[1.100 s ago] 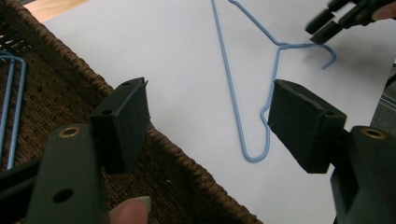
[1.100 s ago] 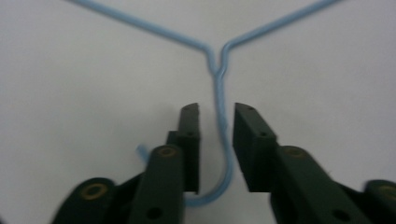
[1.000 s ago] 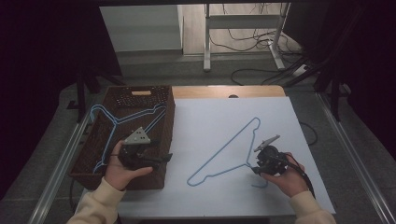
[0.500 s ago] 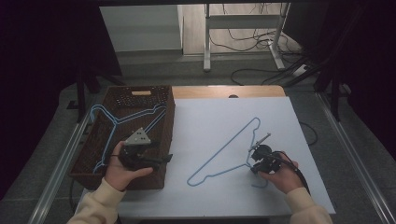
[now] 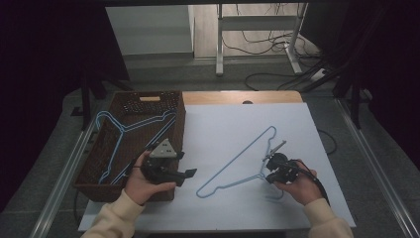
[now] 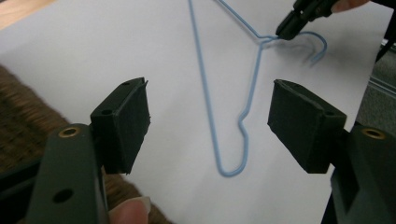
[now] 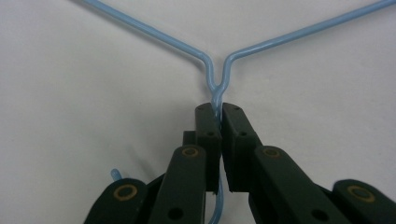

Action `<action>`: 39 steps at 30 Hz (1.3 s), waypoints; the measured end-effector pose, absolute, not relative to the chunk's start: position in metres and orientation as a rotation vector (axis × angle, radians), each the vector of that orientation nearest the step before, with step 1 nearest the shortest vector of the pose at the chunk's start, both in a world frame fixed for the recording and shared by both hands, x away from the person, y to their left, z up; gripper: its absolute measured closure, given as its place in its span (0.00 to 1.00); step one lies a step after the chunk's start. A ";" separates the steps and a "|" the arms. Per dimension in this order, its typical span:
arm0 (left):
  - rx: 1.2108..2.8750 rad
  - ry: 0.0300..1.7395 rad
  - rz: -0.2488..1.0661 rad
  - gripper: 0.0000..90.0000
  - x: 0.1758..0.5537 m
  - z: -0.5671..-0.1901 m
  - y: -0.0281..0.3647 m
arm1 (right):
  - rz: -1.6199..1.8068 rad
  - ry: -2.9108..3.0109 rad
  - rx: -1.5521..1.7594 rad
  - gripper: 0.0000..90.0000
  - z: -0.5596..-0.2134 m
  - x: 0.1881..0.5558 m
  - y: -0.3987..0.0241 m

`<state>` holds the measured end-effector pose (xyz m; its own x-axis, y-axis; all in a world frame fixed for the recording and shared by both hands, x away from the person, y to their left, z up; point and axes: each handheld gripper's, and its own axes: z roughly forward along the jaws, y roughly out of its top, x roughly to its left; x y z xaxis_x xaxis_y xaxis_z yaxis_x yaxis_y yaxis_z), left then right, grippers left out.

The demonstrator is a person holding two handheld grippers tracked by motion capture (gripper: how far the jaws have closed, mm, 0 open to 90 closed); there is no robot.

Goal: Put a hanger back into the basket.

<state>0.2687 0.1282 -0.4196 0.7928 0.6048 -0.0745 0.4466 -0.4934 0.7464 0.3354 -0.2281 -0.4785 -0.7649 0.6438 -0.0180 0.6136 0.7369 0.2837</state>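
A blue wire hanger [image 5: 233, 161] lies flat on the white sheet [image 5: 228, 119]. My right gripper [image 5: 270, 168] is at its neck, just below the hook. In the right gripper view the jaws have just been closing and now pinch the twisted neck [image 7: 215, 100] between their pads. The hanger's two shoulders [image 7: 149, 31] spread away above them. My left gripper [image 5: 190, 173] hovers by the basket's right wall and points at the hanger. In the left gripper view it [image 6: 210, 121] stands open and empty, with the hanger's end loop [image 6: 204, 93] lying beyond the jaws.
A brown wicker basket [image 5: 124, 96] stands at the table's left with more blue hangers [image 5: 141, 124] in it. Beyond the sheet runs the table's wooden far edge [image 5: 223, 96]. Past it, a white stand and cables are on the floor [image 5: 257, 44].
The right gripper's jaws have closed onto the hanger's neck. The left hand has moved right, from over the basket toward the sheet, jaws still wide.
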 end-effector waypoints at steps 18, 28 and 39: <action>2.353 0.701 0.130 0.34 0.294 -0.462 0.023 | 0.417 2.827 0.999 0.96 -0.470 0.332 -0.225; 2.402 0.727 0.084 0.39 0.315 -0.495 -0.005 | 0.415 2.828 0.996 0.96 -0.467 0.331 -0.224; 2.427 0.677 0.049 0.63 0.318 -0.514 -0.022 | 0.421 2.827 0.998 0.96 -0.466 0.330 -0.224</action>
<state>0.3185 -0.0220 -0.5136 0.8685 0.4803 -0.1226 0.4578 -0.6824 0.5699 0.3305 -0.2242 -0.4658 -0.7769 0.6295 -0.0146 0.5979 0.7447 0.2965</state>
